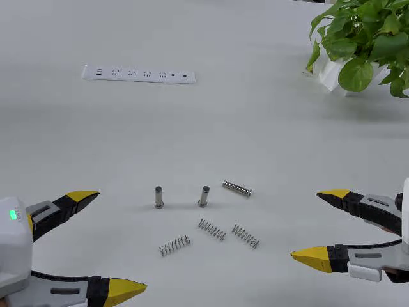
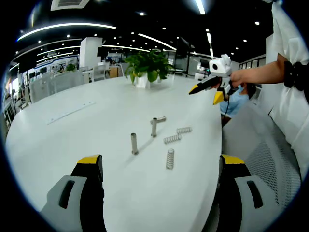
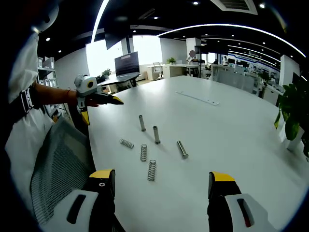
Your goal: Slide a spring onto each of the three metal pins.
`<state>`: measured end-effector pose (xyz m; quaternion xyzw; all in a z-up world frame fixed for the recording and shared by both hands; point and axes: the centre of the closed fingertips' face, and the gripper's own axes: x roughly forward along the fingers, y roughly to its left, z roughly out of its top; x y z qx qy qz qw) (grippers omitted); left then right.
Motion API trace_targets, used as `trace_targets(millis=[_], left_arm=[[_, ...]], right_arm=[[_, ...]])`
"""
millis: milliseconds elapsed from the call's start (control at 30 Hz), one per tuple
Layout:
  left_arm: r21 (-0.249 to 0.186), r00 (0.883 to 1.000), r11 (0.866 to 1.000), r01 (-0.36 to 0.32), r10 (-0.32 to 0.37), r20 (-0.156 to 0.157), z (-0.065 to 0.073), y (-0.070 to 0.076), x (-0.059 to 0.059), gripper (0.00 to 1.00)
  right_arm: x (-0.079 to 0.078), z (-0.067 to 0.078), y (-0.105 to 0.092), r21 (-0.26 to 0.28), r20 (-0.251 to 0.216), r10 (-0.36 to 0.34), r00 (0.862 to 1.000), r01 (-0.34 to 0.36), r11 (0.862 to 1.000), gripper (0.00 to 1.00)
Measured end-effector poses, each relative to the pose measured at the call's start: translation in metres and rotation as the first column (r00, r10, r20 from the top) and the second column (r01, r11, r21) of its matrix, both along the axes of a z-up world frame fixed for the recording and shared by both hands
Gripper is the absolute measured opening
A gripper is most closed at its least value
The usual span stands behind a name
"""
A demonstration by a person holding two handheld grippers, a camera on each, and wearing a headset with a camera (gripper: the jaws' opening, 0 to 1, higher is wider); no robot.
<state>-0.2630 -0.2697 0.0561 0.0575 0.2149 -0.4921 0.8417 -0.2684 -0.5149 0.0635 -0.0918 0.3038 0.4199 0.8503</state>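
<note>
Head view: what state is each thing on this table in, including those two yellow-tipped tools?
Left pin: upright, bare.
Middle pin: upright, bare.
Right pin: lying on its side, bare.
Left spring: lying loose.
Middle spring: lying loose.
Right spring: lying loose.
Left gripper: open, empty.
Right gripper: open, empty.
Power strip: lying flat, nothing plugged in.

text: none legible | power strip (image 1: 138, 73): markings too small to read

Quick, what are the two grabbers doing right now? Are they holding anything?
Left gripper: open, holding nothing.
Right gripper: open, holding nothing.
</note>
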Motion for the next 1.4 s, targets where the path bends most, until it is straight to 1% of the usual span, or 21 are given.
trace_targets(millis=[233,467,633,833,967,1067,1167,1400], left_arm=[[-0.002,1.0,1.0,0.006,-0.006,-0.003,-0.001,-0.001,-0.001,0.99],[-0.007,1.0,1.0,0.008,-0.008,-0.004,-0.001,-0.001,0.001,0.99],[-0.009,1.0,1.0,0.011,-0.011,-0.003,-0.001,-0.003,0.001,0.99],[-0.011,1.0,1.0,0.007,-0.007,-0.004,-0.001,-0.002,0.003,0.99],[-0.012,1.0,1.0,0.006,-0.006,-0.005,-0.002,-0.001,0.002,0.99],[-0.013,1.0,1.0,0.001,-0.002,-0.006,-0.002,0.0,0.002,0.99],[-0.016,1.0,1.0,-0.005,0.005,-0.008,-0.002,0.0,0.003,0.99],[-0.02,1.0,1.0,-0.016,0.016,-0.011,-0.002,0.002,0.004,0.99]], right_arm=[[0.0,0.0,0.0,-0.007,-0.003,0.006,1.0,-0.006,1.0,0.78],[0.005,0.003,0.001,-0.017,-0.004,0.015,1.0,-0.015,1.0,0.77],[0.014,0.006,0.004,-0.023,-0.008,0.023,1.0,-0.023,0.999,0.76],[0.027,0.008,0.014,-0.031,0.004,0.058,0.998,-0.058,0.998,0.75],[0.035,0.007,0.02,-0.044,0.001,0.085,0.996,-0.085,0.995,0.74],[0.042,0.009,0.026,-0.045,0.001,0.105,0.995,-0.104,0.994,0.73],[0.05,0.01,0.034,-0.055,0.007,0.133,0.991,-0.133,0.99,0.72],[0.063,0.009,0.048,-0.083,0.0,0.185,0.983,-0.184,0.979,0.69]])
